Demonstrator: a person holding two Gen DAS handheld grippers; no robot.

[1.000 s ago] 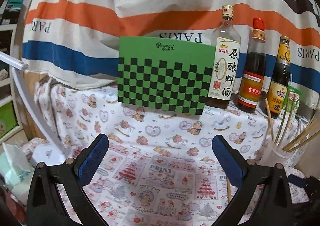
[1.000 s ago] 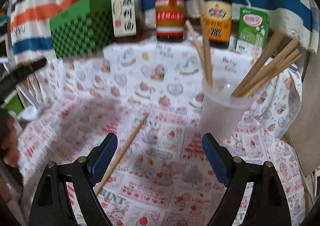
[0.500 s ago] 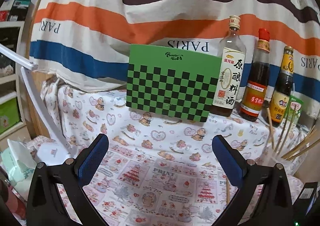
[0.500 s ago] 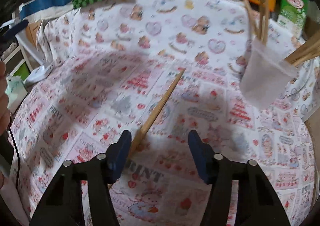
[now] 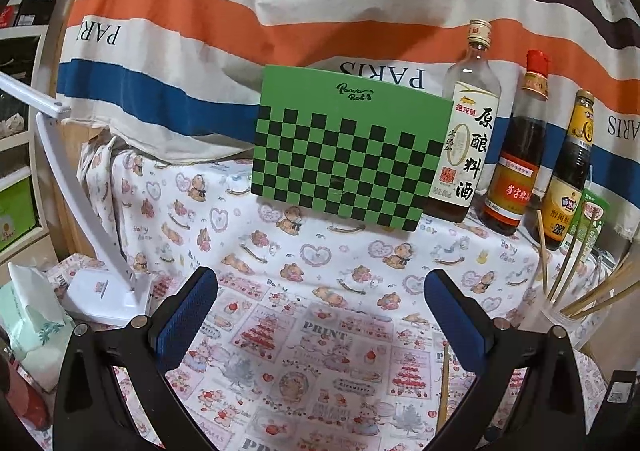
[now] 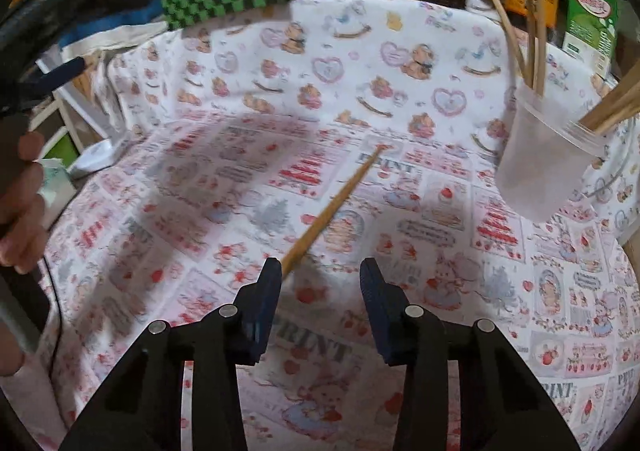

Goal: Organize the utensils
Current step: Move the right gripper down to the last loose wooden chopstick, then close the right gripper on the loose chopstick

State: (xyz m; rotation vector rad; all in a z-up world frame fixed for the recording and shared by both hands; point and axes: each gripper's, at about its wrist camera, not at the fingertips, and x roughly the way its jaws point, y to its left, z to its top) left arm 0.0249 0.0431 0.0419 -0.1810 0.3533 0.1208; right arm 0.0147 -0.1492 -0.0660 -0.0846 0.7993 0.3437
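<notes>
A single wooden chopstick (image 6: 332,207) lies slanted on the patterned tablecloth (image 6: 440,291). Its near end rests against the inner side of the left finger of my right gripper (image 6: 320,271). The jaws are closing with the stick's end between them, and a wide gap remains on the right side. A translucent plastic cup (image 6: 536,155) with several chopsticks stands to the right. In the left wrist view my left gripper (image 5: 320,287) hangs open over the cloth, holding nothing. The same loose chopstick (image 5: 443,387) and cup (image 5: 560,315) show at the right.
At the back stand a green checkered board (image 5: 348,155), three sauce bottles (image 5: 468,131) and a green carton (image 5: 592,219). A white lamp base (image 5: 104,295) and tissue pack (image 5: 28,323) sit left. A person's hand (image 6: 20,211) is at the left edge.
My right gripper has dropped forward over the loose chopstick and its jaws have narrowed around the stick's near end. The left gripper has stayed open and in place.
</notes>
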